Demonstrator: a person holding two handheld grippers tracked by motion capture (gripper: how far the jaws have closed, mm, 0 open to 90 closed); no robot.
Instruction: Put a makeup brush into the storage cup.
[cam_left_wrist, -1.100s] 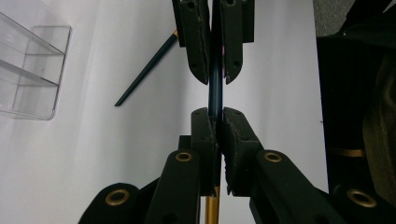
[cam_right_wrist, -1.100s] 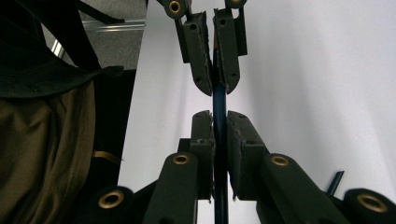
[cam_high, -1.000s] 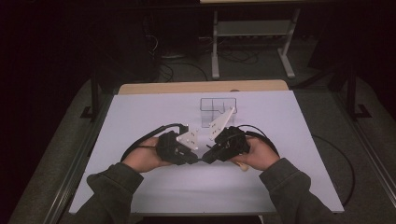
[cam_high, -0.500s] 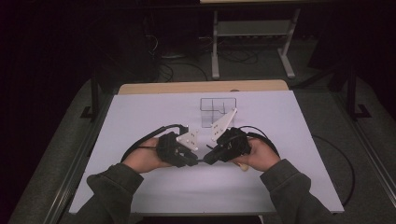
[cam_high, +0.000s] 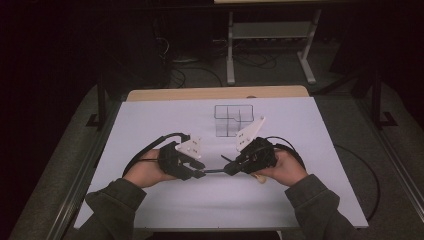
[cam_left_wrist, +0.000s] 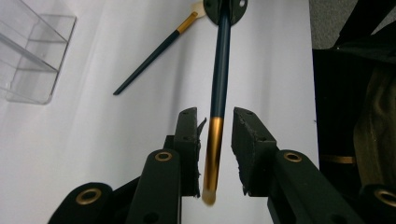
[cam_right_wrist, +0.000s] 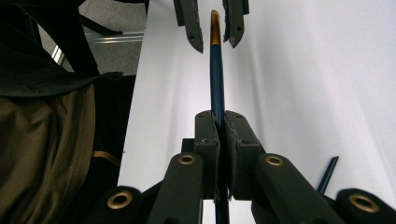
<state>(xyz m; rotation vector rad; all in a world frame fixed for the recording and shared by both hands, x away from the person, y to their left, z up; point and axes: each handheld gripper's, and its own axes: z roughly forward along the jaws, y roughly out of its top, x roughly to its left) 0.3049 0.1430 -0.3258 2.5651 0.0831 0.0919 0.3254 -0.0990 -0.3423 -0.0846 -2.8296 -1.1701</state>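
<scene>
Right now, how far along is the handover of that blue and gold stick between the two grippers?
Done: the right gripper is clamped on the blue and gold stick. In hand: the left gripper has just been opening, its jaws apart around the gold end. Left: the second stick lies on the table, and the clear organizer looks empty.

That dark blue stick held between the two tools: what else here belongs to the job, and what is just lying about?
In the job:
- dark blue stick with gold end
- right tool, clamped on it
- left tool, just been opening, stick between its jaws

Lying about:
- second blue stick
- clear plastic organiser
- floor cables
</scene>
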